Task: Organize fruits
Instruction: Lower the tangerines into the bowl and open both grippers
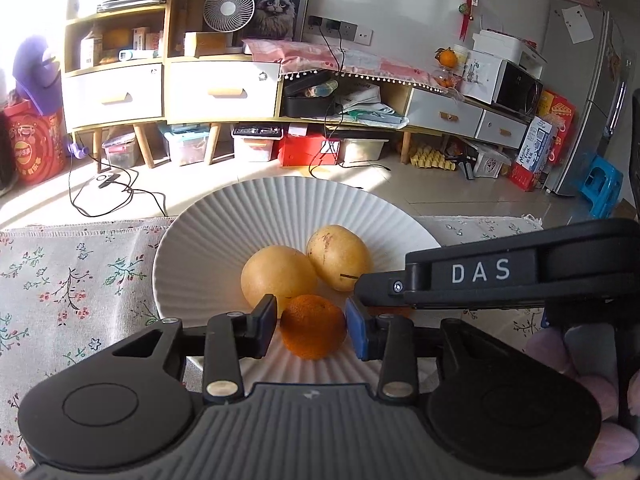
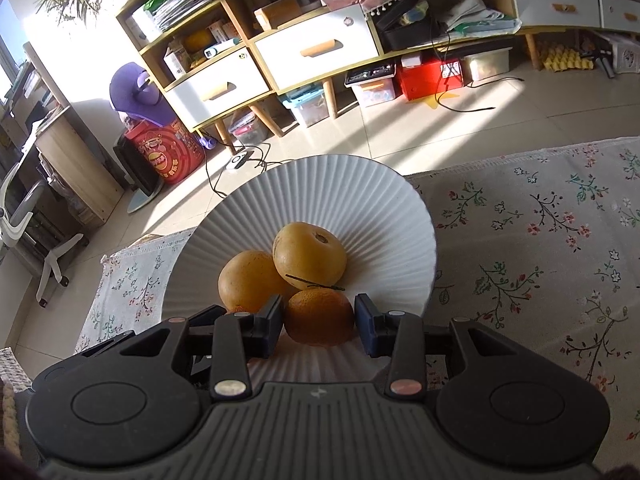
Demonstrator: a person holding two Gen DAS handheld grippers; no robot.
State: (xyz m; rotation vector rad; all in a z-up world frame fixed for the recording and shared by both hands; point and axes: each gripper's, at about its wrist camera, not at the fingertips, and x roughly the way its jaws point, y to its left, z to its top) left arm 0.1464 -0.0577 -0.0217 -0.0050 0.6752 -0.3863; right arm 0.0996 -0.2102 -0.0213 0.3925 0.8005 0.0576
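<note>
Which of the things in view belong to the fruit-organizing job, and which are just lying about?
Job in hand: white plate; yellow fruits on it; one orange between the left tongs; another orange between the right tongs.

Lying about: floral tablecloth; fan; cat picture; red box; blue stool.

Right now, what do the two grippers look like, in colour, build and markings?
Both are black plastic with ribbed grey bases, round side discs and silver pivot pins. The left gripper and the right gripper have blue-padded fingers. The right one's side carries white "DAS" lettering.
</note>
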